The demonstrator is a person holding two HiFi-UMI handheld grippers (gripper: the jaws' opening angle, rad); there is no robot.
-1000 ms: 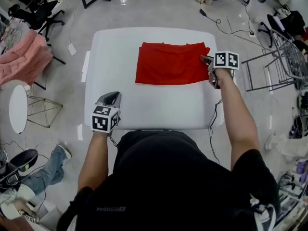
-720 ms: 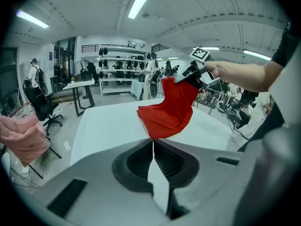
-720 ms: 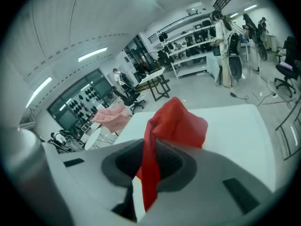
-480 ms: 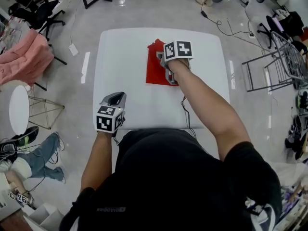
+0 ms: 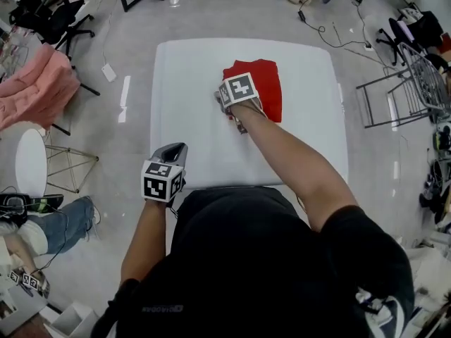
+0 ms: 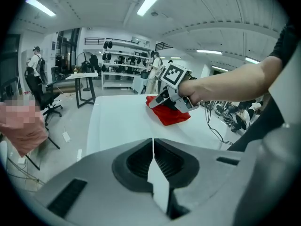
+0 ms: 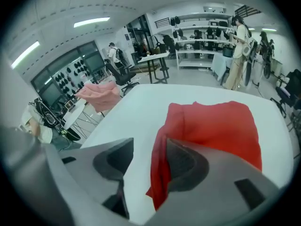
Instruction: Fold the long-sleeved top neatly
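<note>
The red long-sleeved top (image 5: 264, 83) lies folded into a narrow block on the far half of the white table (image 5: 190, 69). My right gripper (image 5: 224, 104) is at the top's left edge. Its jaws have just been opening and stand open. In the right gripper view a loose fold of the top (image 7: 216, 126) hangs between the jaws of the right gripper (image 7: 146, 159), beside one pad and not pinched. My left gripper (image 5: 176, 150) hovers shut and empty over the table's near edge. The left gripper view shows the left gripper (image 6: 153, 145) with the top (image 6: 171, 114) far ahead of it.
A pink garment (image 5: 35, 83) is draped over a chair at the left. A round white stool (image 5: 28, 160) stands beside it. A metal folding chair (image 5: 394, 97) stands right of the table. Cables run across the floor behind.
My right gripper carried the top's right side across to the left, so the wide rectangle is now a narrow block. Its jaws have opened. My left gripper shifted slightly.
</note>
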